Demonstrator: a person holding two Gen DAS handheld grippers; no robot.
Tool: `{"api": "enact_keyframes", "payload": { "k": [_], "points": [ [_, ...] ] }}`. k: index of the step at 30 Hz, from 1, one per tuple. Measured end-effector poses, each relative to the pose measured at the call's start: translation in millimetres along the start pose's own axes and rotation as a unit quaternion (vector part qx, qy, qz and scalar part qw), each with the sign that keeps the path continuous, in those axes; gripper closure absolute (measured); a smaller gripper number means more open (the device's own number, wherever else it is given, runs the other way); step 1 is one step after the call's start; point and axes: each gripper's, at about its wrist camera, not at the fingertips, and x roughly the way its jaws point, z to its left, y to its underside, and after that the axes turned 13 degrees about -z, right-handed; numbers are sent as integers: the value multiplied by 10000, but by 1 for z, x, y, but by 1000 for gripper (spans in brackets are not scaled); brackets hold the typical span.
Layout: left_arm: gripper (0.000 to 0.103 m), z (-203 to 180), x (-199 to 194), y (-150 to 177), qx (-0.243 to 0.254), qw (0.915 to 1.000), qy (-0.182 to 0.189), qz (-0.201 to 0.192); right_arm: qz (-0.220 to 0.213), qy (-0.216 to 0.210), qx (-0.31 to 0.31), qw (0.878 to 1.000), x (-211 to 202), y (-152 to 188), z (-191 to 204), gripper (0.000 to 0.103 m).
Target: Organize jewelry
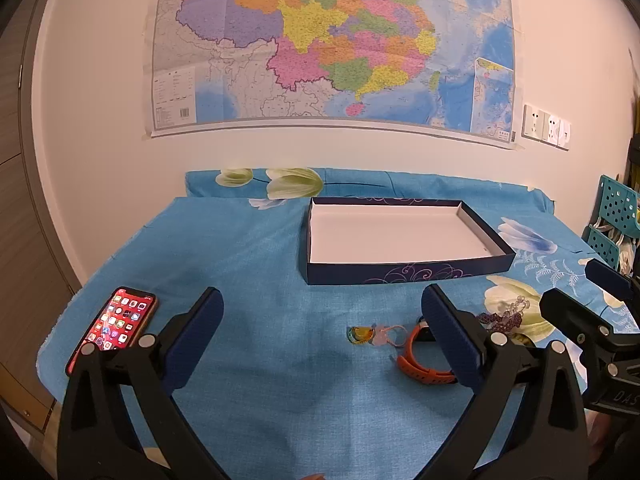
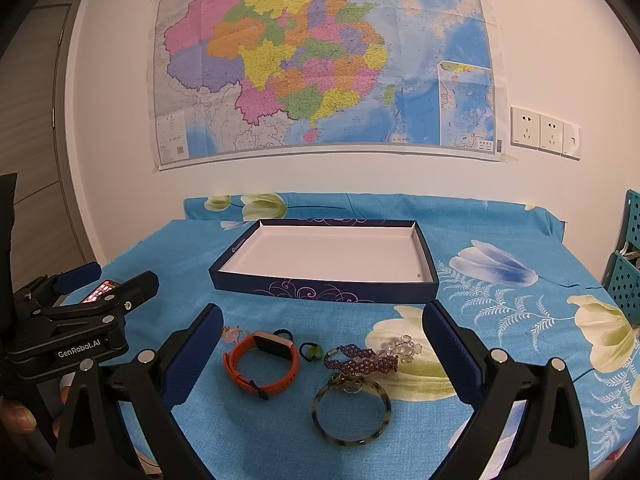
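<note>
- Left gripper [image 1: 322, 334] spread wide, grasping nothing, low in the left wrist frame above the blue flowered cloth [image 1: 260, 248].
- Right gripper [image 2: 322, 354] likewise released, holding nothing.
- Orange-strapped square watch [image 2: 262, 364], small green ring [image 2: 311, 350], purple beaded bracelet [image 2: 360, 360] and mottled round bangle [image 2: 351, 410] lying between the right fingers, lower centre.
- Shallow dark-blue cardboard box with white inside [image 2: 324, 258] at frame centre, beyond the jewelry.
- Red smartphone with lit screen [image 1: 114, 326] at lower left.

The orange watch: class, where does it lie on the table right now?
In the right wrist view the orange watch lies on the blue cloth in front of the open box, left of the purple beaded bracelet and the mottled bangle.
</note>
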Motion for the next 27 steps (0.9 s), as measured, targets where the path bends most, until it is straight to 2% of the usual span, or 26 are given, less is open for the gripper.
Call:
{"api": "enact_keyframes", "payload": {
  "k": [27],
  "points": [
    [6, -3, 1, 0, 9, 10000, -1, 5, -5, -20, 42, 10000, 1, 1, -2, 7]
  ]
}}
